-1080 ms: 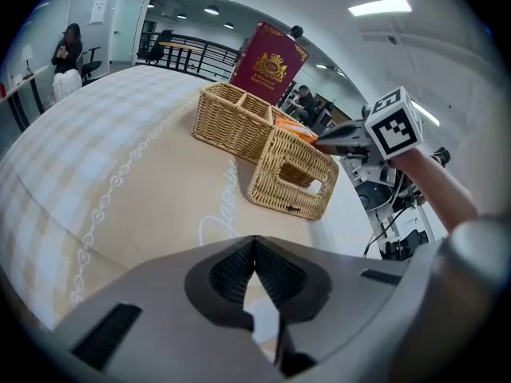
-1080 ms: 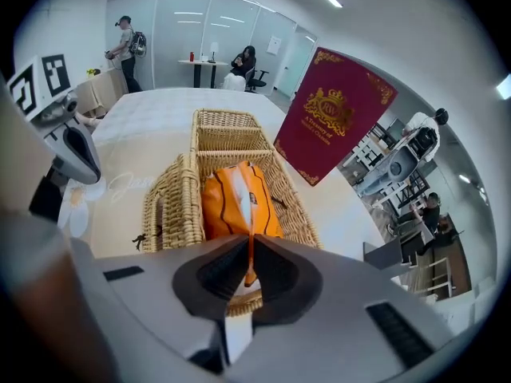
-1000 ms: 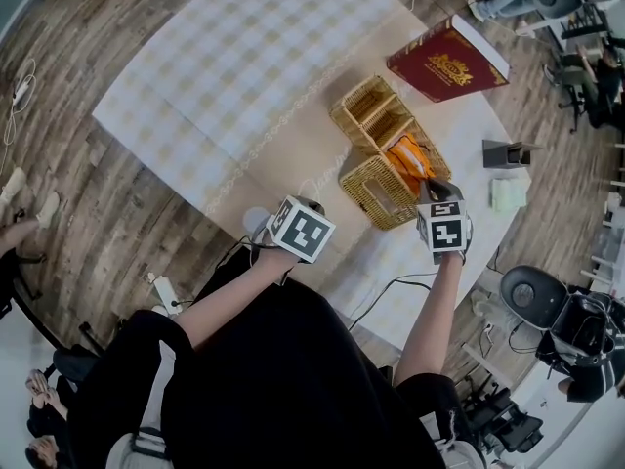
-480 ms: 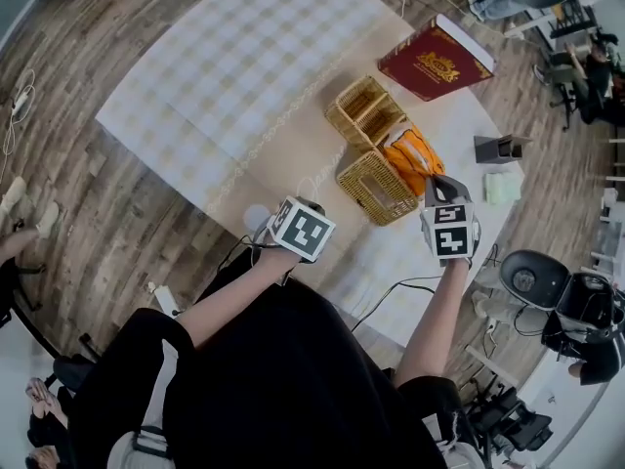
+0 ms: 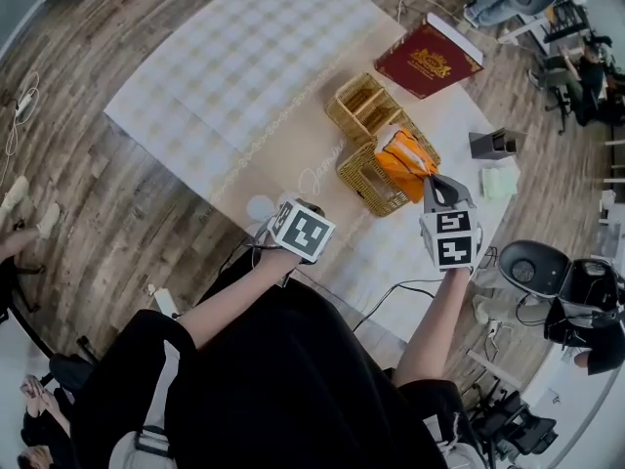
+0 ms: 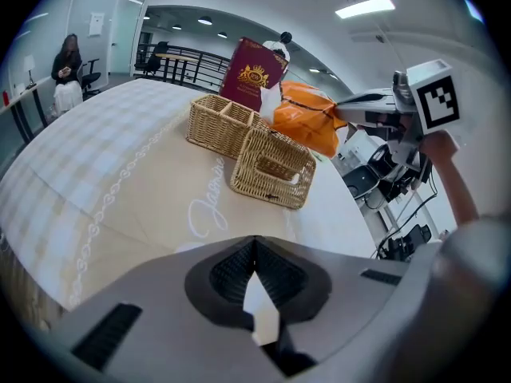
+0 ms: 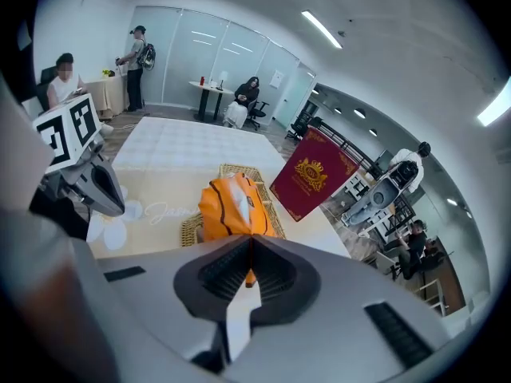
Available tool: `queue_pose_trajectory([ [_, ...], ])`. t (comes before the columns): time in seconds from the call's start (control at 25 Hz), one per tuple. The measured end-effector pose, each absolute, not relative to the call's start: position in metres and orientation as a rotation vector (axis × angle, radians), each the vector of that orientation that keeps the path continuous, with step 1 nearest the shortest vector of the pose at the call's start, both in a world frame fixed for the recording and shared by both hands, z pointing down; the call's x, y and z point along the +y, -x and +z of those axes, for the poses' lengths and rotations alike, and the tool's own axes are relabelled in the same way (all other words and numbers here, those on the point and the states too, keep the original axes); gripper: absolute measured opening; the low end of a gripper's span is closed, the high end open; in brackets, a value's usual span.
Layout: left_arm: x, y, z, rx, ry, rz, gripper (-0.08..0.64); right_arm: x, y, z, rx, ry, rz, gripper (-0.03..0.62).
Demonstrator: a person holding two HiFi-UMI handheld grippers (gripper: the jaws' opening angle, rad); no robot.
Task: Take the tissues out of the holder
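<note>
An orange tissue pack (image 5: 403, 158) hangs just above the woven tissue holder (image 5: 369, 180), which lies on the table. My right gripper (image 5: 428, 180) is shut on the pack's near end. In the right gripper view the pack (image 7: 230, 204) hangs ahead of the jaws, which are pinched on its lower edge. My left gripper (image 5: 293, 215) hovers over the table's near edge, left of the holder, shut with nothing in it. In the left gripper view the holder (image 6: 271, 166) lies ahead, with the pack (image 6: 307, 122) and the right gripper (image 6: 363, 108) above it.
A woven divided basket (image 5: 363, 106) stands right behind the holder. A red book (image 5: 428, 57) lies at the far right, a dark stand (image 5: 493, 145) and a green pad (image 5: 498, 182) at the right edge. A cable (image 5: 391, 291) hangs off the near edge.
My right gripper has risen with the orange pack, which has come up out of the holder's opening. The left gripper has stayed in about the same place.
</note>
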State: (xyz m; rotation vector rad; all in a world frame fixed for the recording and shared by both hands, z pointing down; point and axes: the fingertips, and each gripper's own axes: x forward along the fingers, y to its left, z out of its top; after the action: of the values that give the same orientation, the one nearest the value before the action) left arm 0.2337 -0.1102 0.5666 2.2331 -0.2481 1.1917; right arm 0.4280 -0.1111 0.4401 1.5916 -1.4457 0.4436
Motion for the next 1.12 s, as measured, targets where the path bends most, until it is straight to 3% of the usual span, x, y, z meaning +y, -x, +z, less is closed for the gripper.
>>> queue_pose_trajectory([
  [1.12,0.015,-0.169,0.564,-0.333,-2.221,1.222,0.000,0.020,-0.287,0.500,-1.675,-1.560,0.637,0.015],
])
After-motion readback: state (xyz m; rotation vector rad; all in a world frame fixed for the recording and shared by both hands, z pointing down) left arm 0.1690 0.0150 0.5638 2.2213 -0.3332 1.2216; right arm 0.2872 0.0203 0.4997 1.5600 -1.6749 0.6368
